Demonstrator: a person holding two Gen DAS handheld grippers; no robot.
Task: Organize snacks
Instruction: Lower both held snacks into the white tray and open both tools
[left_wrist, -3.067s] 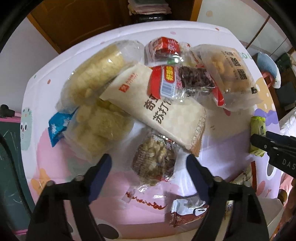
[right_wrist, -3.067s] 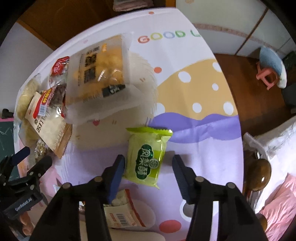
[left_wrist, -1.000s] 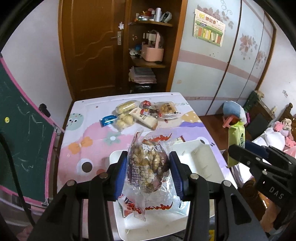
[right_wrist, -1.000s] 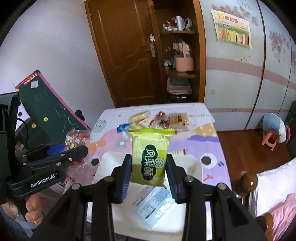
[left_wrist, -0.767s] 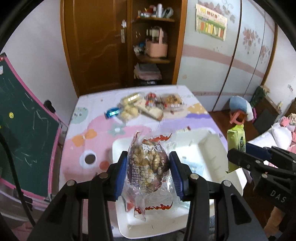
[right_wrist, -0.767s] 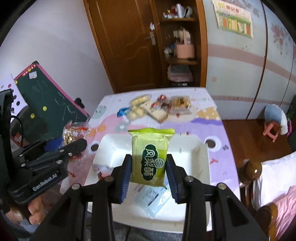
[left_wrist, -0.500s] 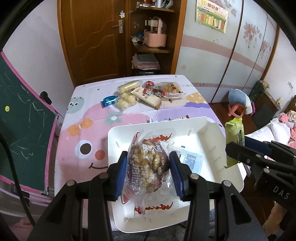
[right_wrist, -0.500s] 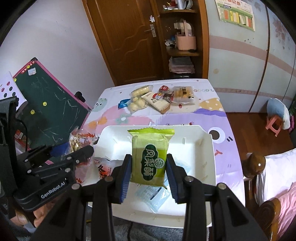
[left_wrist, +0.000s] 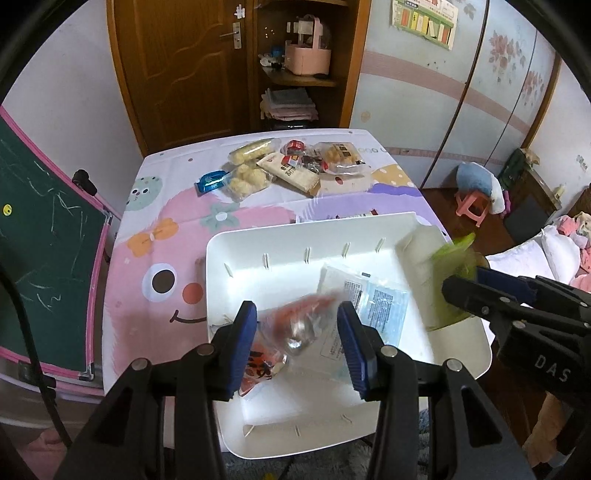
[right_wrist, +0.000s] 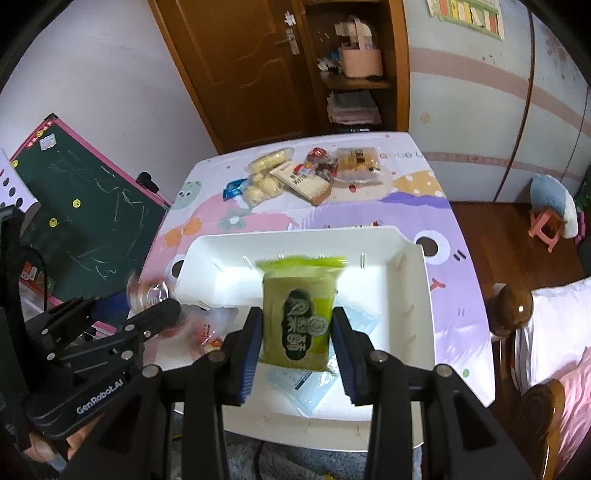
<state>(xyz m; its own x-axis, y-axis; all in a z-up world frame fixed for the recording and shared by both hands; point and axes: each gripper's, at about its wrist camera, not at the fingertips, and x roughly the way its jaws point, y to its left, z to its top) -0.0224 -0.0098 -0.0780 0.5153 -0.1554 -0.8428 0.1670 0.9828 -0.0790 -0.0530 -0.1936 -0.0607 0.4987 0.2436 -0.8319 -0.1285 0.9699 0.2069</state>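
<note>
two packets are being let go over the white tray (left_wrist: 236, 254). left wrist view: left gripper (left_wrist: 297, 345) jaws just parted, blurred nut packet (left_wrist: 295, 328) loose between them, dropping toward six o'clock. right wrist view: right gripper (right_wrist: 295, 354) just eased apart, green packet (right_wrist: 297, 317) slipping, long axis twelve-to-six.

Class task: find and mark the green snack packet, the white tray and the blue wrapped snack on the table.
green snack packet (right_wrist: 301, 325): right wrist view, printed front face.
white tray (left_wrist: 280, 240): left wrist view, far rim.
blue wrapped snack (left_wrist: 210, 181): left wrist view, wrapper's middle.
</note>
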